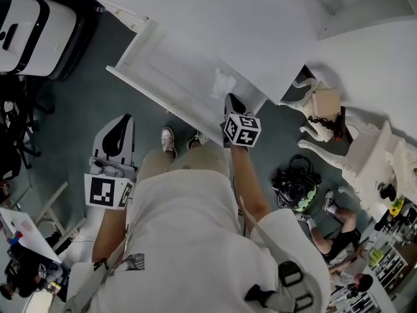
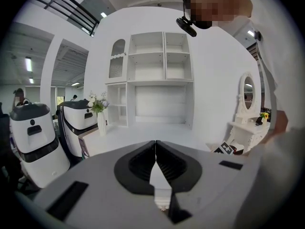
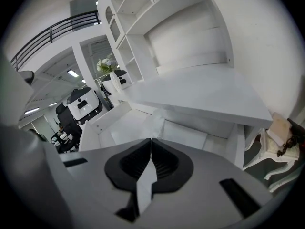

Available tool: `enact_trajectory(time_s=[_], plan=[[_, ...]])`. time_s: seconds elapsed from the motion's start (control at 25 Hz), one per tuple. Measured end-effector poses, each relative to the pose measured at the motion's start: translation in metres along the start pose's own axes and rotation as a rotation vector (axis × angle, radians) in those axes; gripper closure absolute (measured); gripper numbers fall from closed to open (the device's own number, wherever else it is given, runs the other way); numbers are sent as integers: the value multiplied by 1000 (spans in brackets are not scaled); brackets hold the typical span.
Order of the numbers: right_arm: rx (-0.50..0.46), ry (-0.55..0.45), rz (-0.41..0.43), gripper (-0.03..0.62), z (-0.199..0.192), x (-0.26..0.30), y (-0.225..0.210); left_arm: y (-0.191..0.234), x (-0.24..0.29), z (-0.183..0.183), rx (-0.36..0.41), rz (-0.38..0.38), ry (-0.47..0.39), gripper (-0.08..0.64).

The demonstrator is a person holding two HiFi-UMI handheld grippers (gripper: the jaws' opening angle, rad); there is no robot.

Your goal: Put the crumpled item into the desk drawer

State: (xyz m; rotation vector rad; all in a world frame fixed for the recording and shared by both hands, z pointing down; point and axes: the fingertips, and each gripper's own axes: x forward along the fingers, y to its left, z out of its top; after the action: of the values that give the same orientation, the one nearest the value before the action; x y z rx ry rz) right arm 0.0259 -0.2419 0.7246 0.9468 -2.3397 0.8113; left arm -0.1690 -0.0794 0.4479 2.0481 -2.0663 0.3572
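over the right end of the open white desk drawer (image 1: 171, 70), head view: the right gripper (image 3: 150, 141) is angled down towards the drawer's inside. its 2 jaws are pressed together. the crumpled white item (image 1: 223, 83), thin and paper-like, sits right at the jaw tips, above the drawer floor and close under the edge of the white desk top (image 1: 260, 31).

judgement: a fold of the crumpled white item is pinched in the tips. it lines up with them in both the head view and the right gripper view. the pinch line itself is too small to confirm.

left gripper (image 2: 155, 143): its 2 jaws are also closed, with nothing between them. it is held back by the person's left hip, well apart from the drawer and aimed at the room, not at the desk.

key relation: the item lies straight ahead of the right tips, along the gripper's own pointing line, with the drawer floor beneath it. the drawer's long axis runs parallel to the desk front, and the item is near its right end. the right hand is the nearer 1 by far.

next move (judgement): spread the jaws so the item drops inside the walls.
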Motion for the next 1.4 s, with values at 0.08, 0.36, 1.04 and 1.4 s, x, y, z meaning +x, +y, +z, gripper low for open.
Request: enact_trajectory(time_s=[0.08, 0.36, 1.04, 1.4], plan=[[-1, 14, 1, 575, -3, 5, -2, 0, 2, 1, -3, 6, 0, 545], [-18, 53, 11, 575, -8, 22, -5, 5, 3, 0, -10, 36, 11, 545], [-47, 165, -16, 575, -34, 53, -20, 21, -3, -5, -31, 114, 28, 544], [-53, 199, -111, 574, -41, 62, -33, 21, -7, -3, -35, 131, 31, 544]])
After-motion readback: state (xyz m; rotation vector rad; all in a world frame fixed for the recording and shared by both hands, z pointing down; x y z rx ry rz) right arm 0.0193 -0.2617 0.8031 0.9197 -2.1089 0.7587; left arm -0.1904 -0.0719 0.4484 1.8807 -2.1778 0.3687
